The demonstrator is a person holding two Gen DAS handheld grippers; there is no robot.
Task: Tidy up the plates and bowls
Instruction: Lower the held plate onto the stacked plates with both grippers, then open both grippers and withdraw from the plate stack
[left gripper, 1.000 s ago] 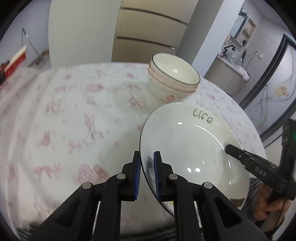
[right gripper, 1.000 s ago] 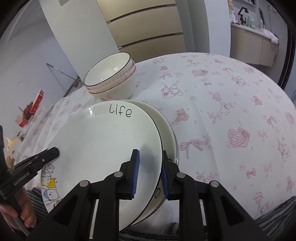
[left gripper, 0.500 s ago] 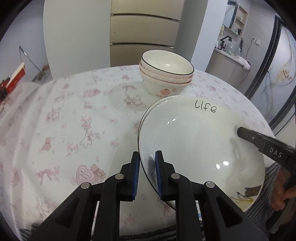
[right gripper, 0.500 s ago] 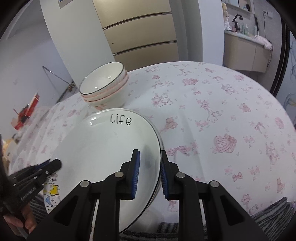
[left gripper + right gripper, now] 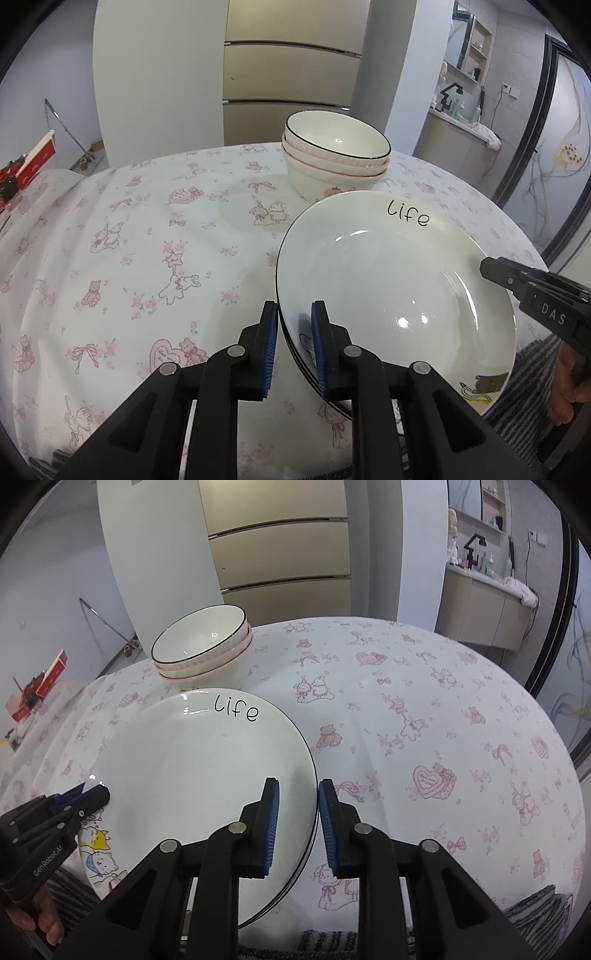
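A stack of white plates (image 5: 388, 291), the top one lettered "Life", is seen resting on the table (image 5: 129, 258) with its pink-printed cloth, just in front of a stack of bowls (image 5: 334, 162). The stack's left rim is straddled by the left gripper (image 5: 293, 349), whose jaws are opening, blue pads apparently clear of the rim. The opposite rim is straddled by the right gripper (image 5: 297, 825), likewise opening, a gap visible beside the outer pad.
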